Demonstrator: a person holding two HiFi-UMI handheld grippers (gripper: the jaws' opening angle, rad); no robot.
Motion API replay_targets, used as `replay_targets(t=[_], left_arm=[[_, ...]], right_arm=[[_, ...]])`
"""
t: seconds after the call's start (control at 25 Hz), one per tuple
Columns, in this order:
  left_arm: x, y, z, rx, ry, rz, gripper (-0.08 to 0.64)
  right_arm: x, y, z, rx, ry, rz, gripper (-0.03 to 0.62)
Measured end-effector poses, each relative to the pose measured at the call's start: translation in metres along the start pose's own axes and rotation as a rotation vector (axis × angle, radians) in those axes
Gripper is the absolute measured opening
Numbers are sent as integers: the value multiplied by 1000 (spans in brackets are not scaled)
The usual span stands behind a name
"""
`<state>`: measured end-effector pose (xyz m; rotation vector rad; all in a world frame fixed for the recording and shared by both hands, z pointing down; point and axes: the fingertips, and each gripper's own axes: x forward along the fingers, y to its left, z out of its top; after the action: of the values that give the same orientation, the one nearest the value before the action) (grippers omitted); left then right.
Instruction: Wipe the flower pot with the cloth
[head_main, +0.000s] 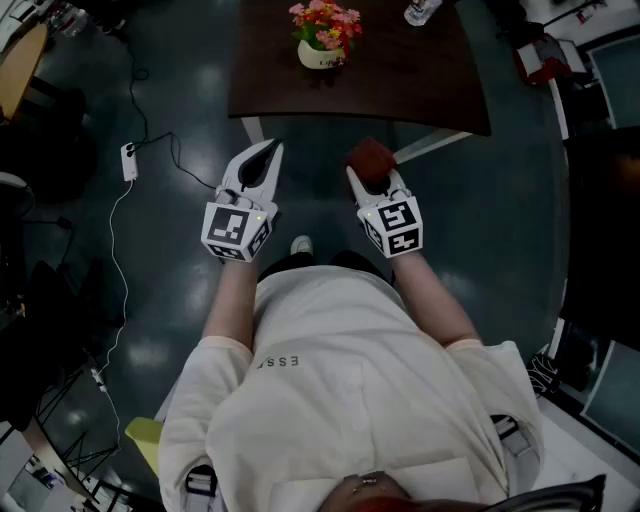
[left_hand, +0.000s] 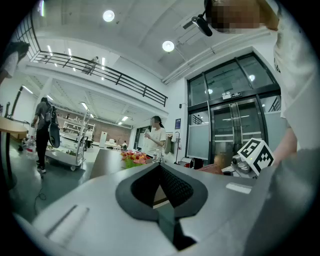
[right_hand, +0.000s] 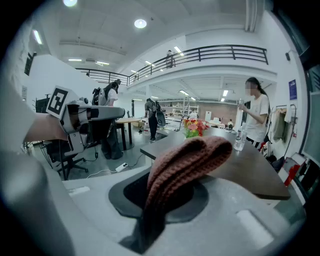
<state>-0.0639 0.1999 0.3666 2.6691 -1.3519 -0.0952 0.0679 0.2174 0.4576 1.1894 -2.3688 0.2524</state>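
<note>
Nearby, the left hand-held gripper (head_main: 268, 150) was pressed together and empty, the right hand-held gripper (head_main: 374, 180) pinched the reddish knitted cloth (right_hand: 187, 160), and farther ahead, well apart from both, the flower pot (head_main: 320, 56) stood on the dark desk (head_main: 420, 85).

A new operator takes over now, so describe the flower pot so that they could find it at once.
Look for the dark brown table at the top of the head view. Left of its middle stands the flower pot, small, round and cream-white. Unlike the clear bottle to its right, it carries flowers in pink, red and orange.
</note>
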Motion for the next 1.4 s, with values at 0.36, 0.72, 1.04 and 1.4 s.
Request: replay_targets(t=[0.36, 0.72, 1.04, 1.4], left_arm=[[2, 9, -9, -21, 9, 12, 12], [20, 20, -34, -93, 49, 27, 12], [73, 39, -44, -78, 118, 41, 12], [151, 85, -46, -74, 175, 95, 12]], right_arm=[[8, -4, -7, 9, 27, -13, 43], [11, -24, -24, 50, 83, -44, 44], [61, -43, -3, -14, 87, 69, 44], [156, -60, 44, -206, 89, 298, 44]])
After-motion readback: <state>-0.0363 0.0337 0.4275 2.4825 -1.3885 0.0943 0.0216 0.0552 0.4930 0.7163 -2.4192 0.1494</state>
